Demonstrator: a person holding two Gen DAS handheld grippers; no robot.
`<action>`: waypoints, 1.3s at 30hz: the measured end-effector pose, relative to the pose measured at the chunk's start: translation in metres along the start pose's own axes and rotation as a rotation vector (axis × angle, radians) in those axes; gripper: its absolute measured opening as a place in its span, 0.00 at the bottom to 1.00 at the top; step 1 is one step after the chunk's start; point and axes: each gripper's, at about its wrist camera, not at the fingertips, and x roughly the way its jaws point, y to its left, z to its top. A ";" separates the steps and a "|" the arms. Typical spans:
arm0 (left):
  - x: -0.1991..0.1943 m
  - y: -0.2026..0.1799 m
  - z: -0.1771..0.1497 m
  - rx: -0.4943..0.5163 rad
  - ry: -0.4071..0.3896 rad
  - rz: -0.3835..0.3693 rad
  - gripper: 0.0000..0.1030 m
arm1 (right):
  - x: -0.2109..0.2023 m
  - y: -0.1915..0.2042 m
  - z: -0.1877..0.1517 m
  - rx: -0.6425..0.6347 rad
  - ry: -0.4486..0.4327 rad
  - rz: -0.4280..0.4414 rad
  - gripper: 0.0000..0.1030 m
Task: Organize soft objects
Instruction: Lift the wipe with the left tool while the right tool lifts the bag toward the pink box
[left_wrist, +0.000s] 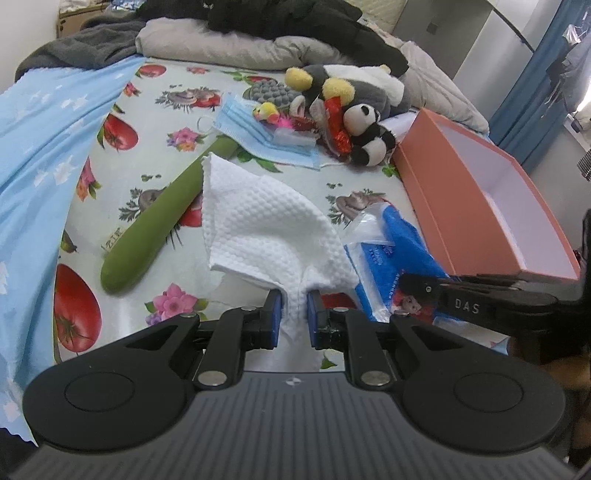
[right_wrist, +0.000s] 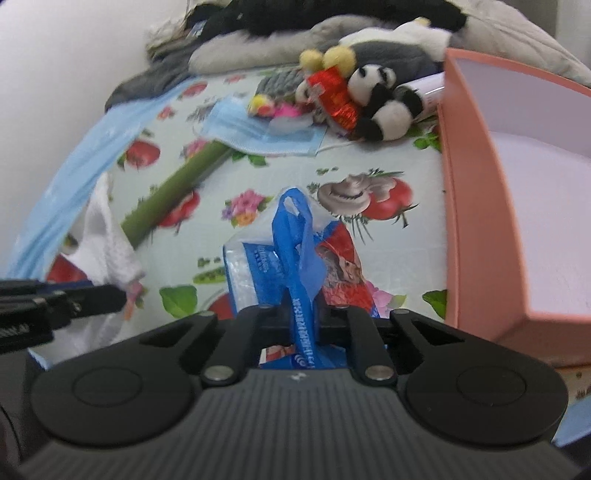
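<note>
My left gripper (left_wrist: 294, 304) is shut on a white dimpled cloth (left_wrist: 258, 221) that billows up in front of it above the flowered bedsheet (left_wrist: 155, 155). The same cloth (right_wrist: 107, 243) and the left gripper's side show at the left edge of the right wrist view. My right gripper (right_wrist: 301, 317) is shut on the blue handle strip of a blue plastic tissue pack (right_wrist: 288, 258). That pack (left_wrist: 391, 251) lies just right of the cloth. An open pink box (left_wrist: 480, 192) (right_wrist: 517, 184) stands to the right.
A green padded stick (left_wrist: 162, 218) lies left of the cloth. Further back sit a blue face mask (left_wrist: 258, 133), a panda plush (left_wrist: 365, 136) and other soft toys. A light blue cloth (left_wrist: 40, 155) covers the left side; grey and black bedding is piled at the far end.
</note>
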 end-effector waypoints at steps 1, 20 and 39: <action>-0.002 -0.002 0.001 0.003 -0.007 -0.001 0.17 | -0.004 0.000 0.000 0.017 -0.011 0.000 0.11; -0.064 -0.059 0.008 0.056 -0.115 -0.084 0.17 | -0.117 0.002 0.000 0.109 -0.235 -0.052 0.11; -0.103 -0.118 0.011 0.118 -0.162 -0.201 0.17 | -0.192 -0.017 -0.011 0.163 -0.365 -0.084 0.11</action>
